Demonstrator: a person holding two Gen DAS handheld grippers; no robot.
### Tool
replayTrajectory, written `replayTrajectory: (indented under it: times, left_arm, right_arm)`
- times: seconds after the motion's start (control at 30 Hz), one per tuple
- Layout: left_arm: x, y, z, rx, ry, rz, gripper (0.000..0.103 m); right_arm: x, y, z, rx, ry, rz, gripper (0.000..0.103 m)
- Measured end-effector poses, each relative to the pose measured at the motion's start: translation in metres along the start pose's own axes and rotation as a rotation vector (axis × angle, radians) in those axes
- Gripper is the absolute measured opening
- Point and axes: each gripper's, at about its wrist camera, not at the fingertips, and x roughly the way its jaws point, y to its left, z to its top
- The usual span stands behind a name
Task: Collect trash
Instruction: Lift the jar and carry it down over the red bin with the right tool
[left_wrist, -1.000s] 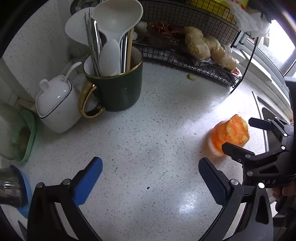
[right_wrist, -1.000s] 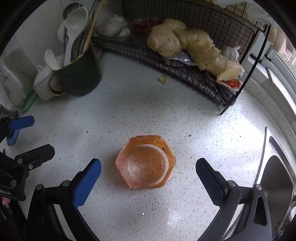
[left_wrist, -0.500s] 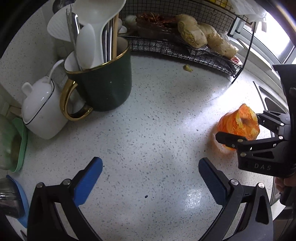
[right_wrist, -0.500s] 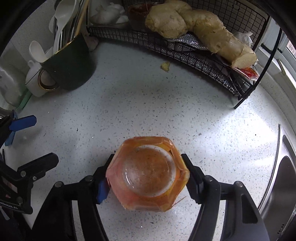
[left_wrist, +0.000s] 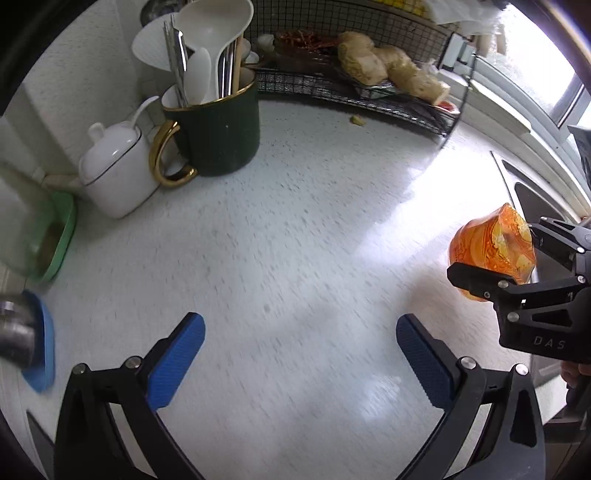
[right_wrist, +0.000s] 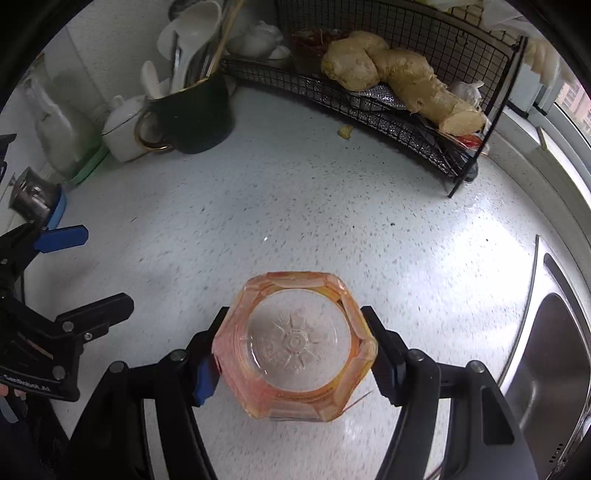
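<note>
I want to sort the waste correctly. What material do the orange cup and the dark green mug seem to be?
Orange cup: probably thin clear plastic, glossy; the counter shows through its moulded bottom, and a printed orange wrap covers its faceted sides.
Dark green mug: probably glazed ceramic or enamel; opaque, slightly shiny, with a gold rim and handle. It holds utensils, so not waste.

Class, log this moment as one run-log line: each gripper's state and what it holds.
right gripper: shut on orange plastic cup, off the countertop | left gripper: open, empty
</note>
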Motion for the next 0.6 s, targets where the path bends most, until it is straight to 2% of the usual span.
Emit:
replayTrajectory:
  times: [0.27, 0.43, 0.57, 0.6]
  left_arm:
    - [-0.048, -0.045, -0.062, -0.030, -0.024, 0.037, 0.103]
    - [-0.082, -0.075, -0.115, -0.034, -0.039, 0.057, 0.103]
    - [-0.106, -0.100, -0.166, -0.046, -0.042, 0.067, 0.103]
    - [-0.105, -0.109, -0.169, -0.045, -0.041, 0.069, 0.103]
  right_arm:
    - [-0.062, 0.016, -0.072, -0.052, -0.031, 0.015, 0.065]
    - [-0.085, -0.005, -0.119, -0.077, -0.050, 0.031, 0.065]
    - [-0.101, 0.003, -0.156, -0.107, -0.054, 0.038, 0.065]
    - [-0.106, 0.005, -0.168, -0.112, -0.056, 0.044, 0.065]
